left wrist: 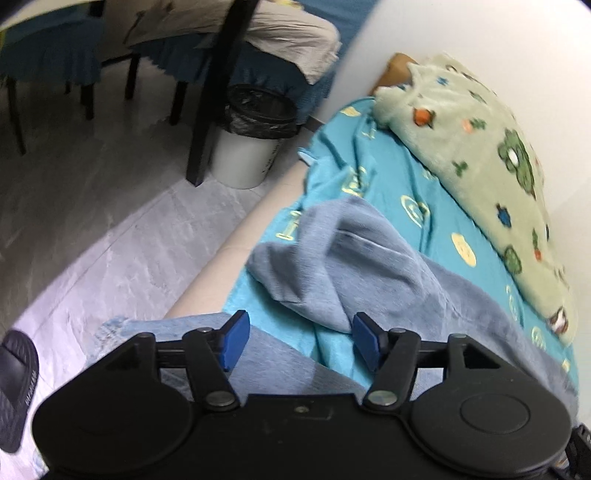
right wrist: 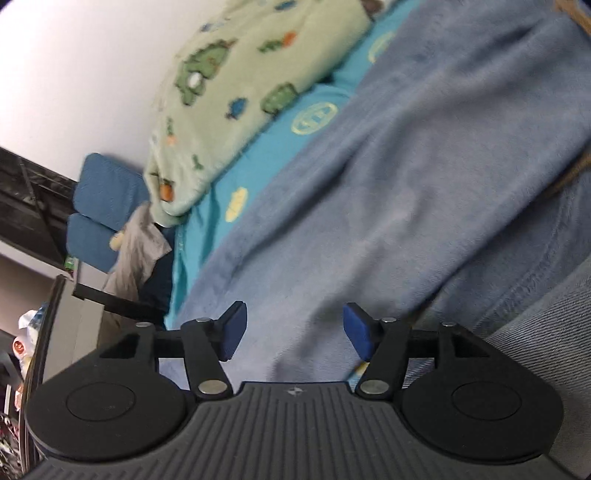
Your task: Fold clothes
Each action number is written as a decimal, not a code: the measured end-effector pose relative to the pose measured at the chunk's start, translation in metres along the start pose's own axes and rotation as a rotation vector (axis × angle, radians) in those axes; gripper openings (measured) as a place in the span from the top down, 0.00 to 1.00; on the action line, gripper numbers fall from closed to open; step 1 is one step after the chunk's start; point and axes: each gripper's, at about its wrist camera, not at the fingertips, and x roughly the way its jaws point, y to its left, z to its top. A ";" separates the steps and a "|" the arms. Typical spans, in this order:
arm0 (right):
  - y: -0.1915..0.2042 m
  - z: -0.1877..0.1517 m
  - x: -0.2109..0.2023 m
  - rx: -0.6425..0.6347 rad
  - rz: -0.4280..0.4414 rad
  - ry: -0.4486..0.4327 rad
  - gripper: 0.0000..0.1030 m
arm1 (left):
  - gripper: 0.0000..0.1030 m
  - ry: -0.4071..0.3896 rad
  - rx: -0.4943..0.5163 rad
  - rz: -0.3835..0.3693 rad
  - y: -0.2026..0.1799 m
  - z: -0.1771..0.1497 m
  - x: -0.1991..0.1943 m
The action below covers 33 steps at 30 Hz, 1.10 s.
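- From the left wrist camera, the left gripper (left wrist: 301, 341) hangs over the near edge of the bed, its blue pads (left wrist: 234, 338) spread wide with nothing between them.
- Just ahead of those pads, a blue-grey garment (left wrist: 354, 258) lies rumpled on the turquoise bedsheet (left wrist: 417, 184), one bunched fold reaching toward the bed's edge.
- A pale green fleece blanket (left wrist: 480, 155) with frog and flower prints lies along the white wall (left wrist: 498, 33), beyond the garment.
- Off the bed, on the grey floor (left wrist: 92, 229), stand a white bin (left wrist: 245, 155) lined with a black bag and dark chair legs; a black slipper (left wrist: 16, 387) sits at the lower left.
- From the right wrist camera, the right gripper (right wrist: 293, 332) hovers low above the same blue-grey garment (right wrist: 406, 177), which fills most of the view; its jaws stand wide apart and grip nothing.
- The bedsheet (right wrist: 258, 162) shows as a strip between the garment and the green blanket (right wrist: 229, 85).
- Past the blanket's end, blue cushions (right wrist: 103, 206) lean by the wall, with a grey cloth (right wrist: 136, 251) draped beside them.
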 end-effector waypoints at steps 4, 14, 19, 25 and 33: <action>-0.004 -0.001 0.010 -0.019 -0.022 0.023 0.40 | 0.40 0.004 0.000 0.034 -0.009 0.000 0.014; -0.004 -0.003 0.010 -0.039 -0.012 0.022 0.33 | 0.58 -0.049 -0.035 0.070 0.004 0.010 0.043; 0.000 -0.004 0.011 -0.062 -0.012 0.019 0.31 | 0.89 -0.111 0.017 0.030 -0.011 0.014 0.027; 0.001 -0.004 0.010 -0.072 -0.010 0.018 0.31 | 0.91 -0.164 0.080 -0.002 -0.035 0.036 -0.015; 0.004 -0.004 0.011 -0.087 -0.018 0.007 0.31 | 0.90 -0.125 0.153 0.121 -0.055 0.090 -0.028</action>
